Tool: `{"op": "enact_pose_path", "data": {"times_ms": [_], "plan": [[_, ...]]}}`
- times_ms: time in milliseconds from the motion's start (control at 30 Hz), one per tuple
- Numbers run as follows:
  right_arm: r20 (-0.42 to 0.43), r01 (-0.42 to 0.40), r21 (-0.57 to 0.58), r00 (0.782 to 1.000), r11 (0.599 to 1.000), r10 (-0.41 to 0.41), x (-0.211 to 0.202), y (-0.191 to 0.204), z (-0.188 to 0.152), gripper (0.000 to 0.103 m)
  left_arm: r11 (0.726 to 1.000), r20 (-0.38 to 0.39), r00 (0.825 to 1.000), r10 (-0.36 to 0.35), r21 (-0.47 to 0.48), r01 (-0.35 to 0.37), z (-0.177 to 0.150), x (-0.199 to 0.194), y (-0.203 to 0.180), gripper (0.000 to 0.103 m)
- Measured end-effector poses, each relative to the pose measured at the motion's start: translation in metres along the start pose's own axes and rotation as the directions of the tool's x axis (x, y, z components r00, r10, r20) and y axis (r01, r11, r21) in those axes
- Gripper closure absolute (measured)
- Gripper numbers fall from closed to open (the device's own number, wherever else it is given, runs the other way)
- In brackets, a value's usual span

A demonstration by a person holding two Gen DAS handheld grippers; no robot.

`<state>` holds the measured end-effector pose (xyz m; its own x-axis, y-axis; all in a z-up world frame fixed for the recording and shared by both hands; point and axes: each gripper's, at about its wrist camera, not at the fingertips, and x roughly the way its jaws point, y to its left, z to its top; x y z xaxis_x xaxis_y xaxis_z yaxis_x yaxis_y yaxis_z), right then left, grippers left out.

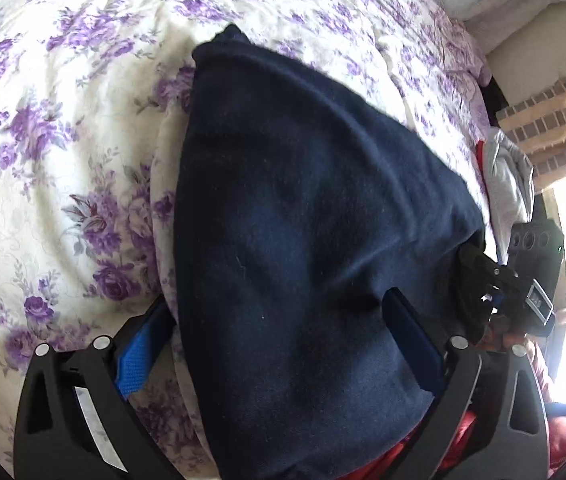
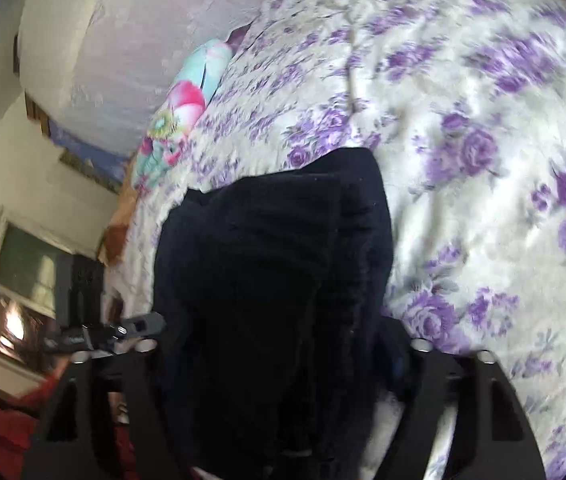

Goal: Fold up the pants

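Observation:
Dark navy pants (image 1: 303, 208) lie folded on the floral bedspread and fill the middle of the left wrist view. My left gripper (image 1: 279, 340) has its jaws apart, with the cloth draped between and over the fingers; the blue pad (image 1: 139, 356) of the left finger is bare. In the right wrist view the pants (image 2: 275, 280) bunch up between the fingers of my right gripper (image 2: 279, 344) and hide the fingertips. The right gripper shows in the left wrist view (image 1: 499, 280) at the pants' right edge.
A white bedspread with purple flowers (image 1: 63, 140) covers the bed. A grey garment (image 1: 507, 172) lies at the bed's right edge. A colourful pillow (image 2: 187, 96) and a white pillow (image 2: 123, 40) sit at the head. A window (image 2: 23, 292) is beside the bed.

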<state>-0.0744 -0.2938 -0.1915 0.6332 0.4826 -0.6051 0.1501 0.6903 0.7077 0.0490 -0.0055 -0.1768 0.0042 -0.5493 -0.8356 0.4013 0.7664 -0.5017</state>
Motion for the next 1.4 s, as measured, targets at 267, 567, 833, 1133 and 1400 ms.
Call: {"op": "enact_pose_path", "data": {"times_ms": [267, 567, 833, 1133, 1400], "plan": [[0.031, 0.108, -0.203, 0.994, 0.973, -0.104, -0.012, 0.045, 0.004, 0.055, 0.997, 0.072, 0.997, 0.010, -0.075, -0.005, 0.004, -0.027, 0.012, 0.066], [0.010, 0.072, -0.158, 0.997, 0.985, -0.071, -0.004, 0.040, 0.019, 0.058, 0.996, 0.041, 0.999, 0.013, -0.088, -0.009, 0.007, -0.022, 0.018, 0.061], [-0.015, 0.064, -0.145, 0.998, 0.987, -0.067, -0.002, 0.032, 0.019, 0.058, 0.996, 0.043, 0.999, -0.015, -0.082, 0.019, 0.008, -0.011, 0.016, 0.054], [0.059, 0.044, -0.335, 0.998, 0.941, -0.026, -0.022, 0.095, 0.055, 0.059, 0.999, 0.156, 0.988, -0.005, -0.039, 0.012, 0.024, -0.066, -0.011, 0.081], [0.127, 0.030, -0.350, 0.992, 0.936, 0.016, -0.009, 0.102, 0.138, 0.060, 0.998, 0.266, 0.962, -0.063, 0.019, 0.060, 0.107, -0.090, -0.017, 0.083]]}}
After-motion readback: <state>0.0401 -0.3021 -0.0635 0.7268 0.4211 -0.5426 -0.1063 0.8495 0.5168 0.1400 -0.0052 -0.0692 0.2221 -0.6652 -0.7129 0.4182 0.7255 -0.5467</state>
